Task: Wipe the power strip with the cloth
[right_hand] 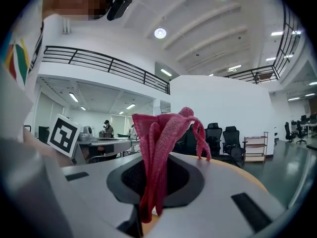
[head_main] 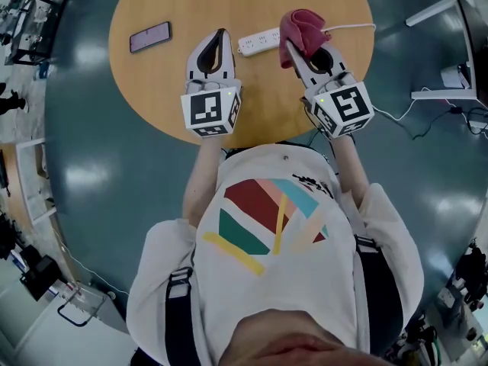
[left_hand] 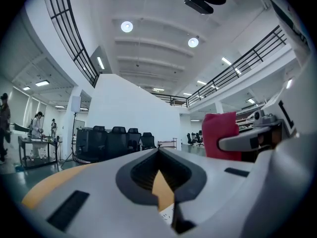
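Note:
In the head view a white power strip (head_main: 258,43) lies on the round wooden table (head_main: 168,90), its cable running off to the right. My right gripper (head_main: 293,50) is shut on a red cloth (head_main: 303,29), held bunched above the strip's right end. In the right gripper view the cloth (right_hand: 161,145) stands up from between the closed jaws of that gripper (right_hand: 150,168). My left gripper (head_main: 222,34) is shut and holds nothing, its tips just left of the strip. The left gripper view shows those jaws (left_hand: 159,152) pressed together, with the red cloth (left_hand: 221,132) off to the right.
A dark phone (head_main: 149,36) lies on the table's far left. A white desk leg and cables (head_main: 450,90) sit on the floor at right. Office chairs (left_hand: 116,139) and people at a bench (left_hand: 37,133) are far off in the hall.

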{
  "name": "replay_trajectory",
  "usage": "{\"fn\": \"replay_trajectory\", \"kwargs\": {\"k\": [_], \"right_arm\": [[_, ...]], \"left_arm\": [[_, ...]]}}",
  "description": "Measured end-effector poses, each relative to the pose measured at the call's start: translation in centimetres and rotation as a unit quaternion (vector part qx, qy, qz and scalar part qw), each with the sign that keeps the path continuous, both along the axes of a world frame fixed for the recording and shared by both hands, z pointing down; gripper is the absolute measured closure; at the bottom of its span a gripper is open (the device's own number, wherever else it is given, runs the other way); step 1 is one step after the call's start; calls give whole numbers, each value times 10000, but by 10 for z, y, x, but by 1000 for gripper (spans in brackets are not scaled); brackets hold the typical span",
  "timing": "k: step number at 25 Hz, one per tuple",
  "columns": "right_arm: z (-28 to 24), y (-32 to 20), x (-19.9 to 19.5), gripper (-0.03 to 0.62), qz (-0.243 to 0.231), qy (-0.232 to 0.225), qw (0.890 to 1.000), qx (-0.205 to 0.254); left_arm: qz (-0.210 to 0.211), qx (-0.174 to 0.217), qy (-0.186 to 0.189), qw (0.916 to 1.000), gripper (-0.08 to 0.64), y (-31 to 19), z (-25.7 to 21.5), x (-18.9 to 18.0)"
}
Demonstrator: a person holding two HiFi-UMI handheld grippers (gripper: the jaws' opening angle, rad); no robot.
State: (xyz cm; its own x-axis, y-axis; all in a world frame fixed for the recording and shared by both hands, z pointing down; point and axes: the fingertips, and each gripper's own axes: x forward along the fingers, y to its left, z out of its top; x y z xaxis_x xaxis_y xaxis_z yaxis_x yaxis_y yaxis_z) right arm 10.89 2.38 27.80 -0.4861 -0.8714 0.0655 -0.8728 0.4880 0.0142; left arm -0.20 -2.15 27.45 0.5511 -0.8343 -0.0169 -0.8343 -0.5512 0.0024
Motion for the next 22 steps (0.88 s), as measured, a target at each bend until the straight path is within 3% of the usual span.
{"fn": "replay_trajectory", "kwargs": {"k": [8,22], "right_arm": [[10,7,5,554,88,224,9997,-32],[21,6,9,554,-130,43,9997,-208]], "left_arm": [[41,93,-125,9999,518,0,-5,8],[36,84,-262,9996,519,-4,-6,26]]}}
